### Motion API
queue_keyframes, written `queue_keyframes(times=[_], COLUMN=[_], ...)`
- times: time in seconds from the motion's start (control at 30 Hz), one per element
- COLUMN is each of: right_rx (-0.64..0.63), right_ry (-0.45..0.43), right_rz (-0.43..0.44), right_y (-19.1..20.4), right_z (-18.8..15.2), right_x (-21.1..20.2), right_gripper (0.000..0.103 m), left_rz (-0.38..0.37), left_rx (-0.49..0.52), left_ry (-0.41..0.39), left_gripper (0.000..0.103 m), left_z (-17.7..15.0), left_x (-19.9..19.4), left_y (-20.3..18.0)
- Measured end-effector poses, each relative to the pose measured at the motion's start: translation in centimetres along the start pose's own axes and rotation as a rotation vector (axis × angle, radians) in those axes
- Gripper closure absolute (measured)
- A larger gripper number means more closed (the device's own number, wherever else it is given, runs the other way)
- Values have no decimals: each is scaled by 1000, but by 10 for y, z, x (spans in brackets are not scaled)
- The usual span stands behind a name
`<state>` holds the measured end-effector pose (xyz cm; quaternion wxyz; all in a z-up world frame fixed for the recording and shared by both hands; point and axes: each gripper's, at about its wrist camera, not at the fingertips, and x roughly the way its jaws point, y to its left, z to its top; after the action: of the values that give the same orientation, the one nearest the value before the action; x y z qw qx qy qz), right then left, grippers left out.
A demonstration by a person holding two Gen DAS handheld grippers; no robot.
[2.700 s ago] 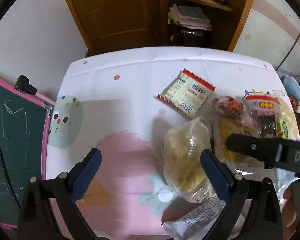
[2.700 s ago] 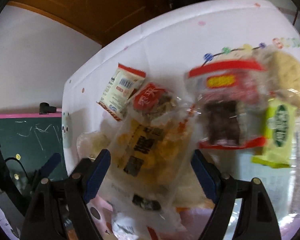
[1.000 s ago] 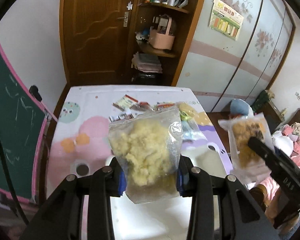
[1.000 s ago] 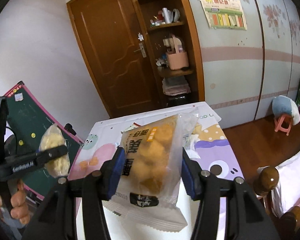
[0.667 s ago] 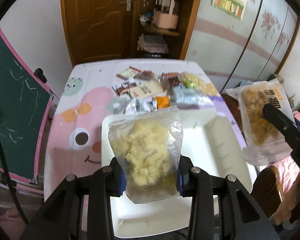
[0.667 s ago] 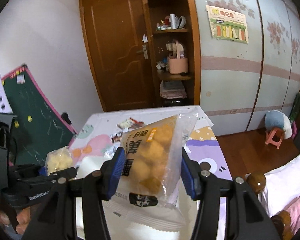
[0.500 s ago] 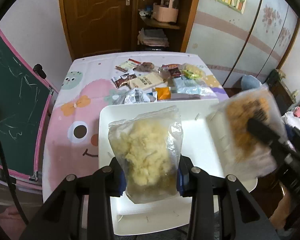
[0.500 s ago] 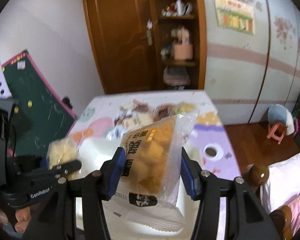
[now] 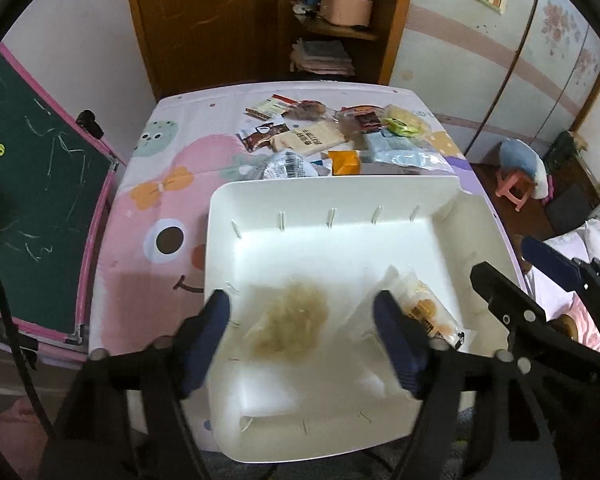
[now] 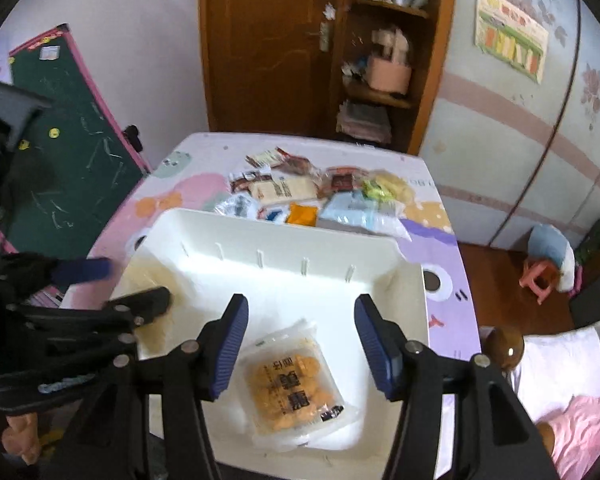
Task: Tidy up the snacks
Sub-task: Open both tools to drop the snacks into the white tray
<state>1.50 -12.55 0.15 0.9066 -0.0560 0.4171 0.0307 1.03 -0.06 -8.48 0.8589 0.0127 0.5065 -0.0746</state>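
Both grippers are hanging open over the white bin (image 9: 332,196).

The left gripper (image 9: 302,328) is gaping above the pale crumb bag (image 9: 290,322); the right gripper (image 10: 300,340) is gaping above the orange snack bag (image 10: 290,384). Both bags are lying inside the bin, the orange one at 3 o'clock of the pale one. Remaining snacks (image 9: 332,136) are lying on the table (image 9: 156,160) at 12 o'clock.

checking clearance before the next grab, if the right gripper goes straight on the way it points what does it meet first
Most likely the orange snack packet lying in the white bin, right between the open right gripper fingers. Depth is hard to judge, so the gap to it is unclear.
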Motion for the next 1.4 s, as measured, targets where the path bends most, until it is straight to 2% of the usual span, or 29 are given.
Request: queue_keyframes(times=[0.1,0.43,1.0,1.4], right_rx=[42,68,72,79], right_ry=[29,72,121,138], right_rz=[-1,-7,0,20], right_y=[-8,-14,-13,-24], right_z=[-2,-5,-5,6], right_x=[5,13,26,41], right_gripper=[47,47,47,47], left_rz=[-7,13,16,31], left_rx=[5,38,36,47], left_ry=[4,19,64,65], left_gripper=[17,17,17,17], left_z=[-1,-3,-3,12], left_x=[1,2,14,22], left_y=[-1,-9,-6,-4])
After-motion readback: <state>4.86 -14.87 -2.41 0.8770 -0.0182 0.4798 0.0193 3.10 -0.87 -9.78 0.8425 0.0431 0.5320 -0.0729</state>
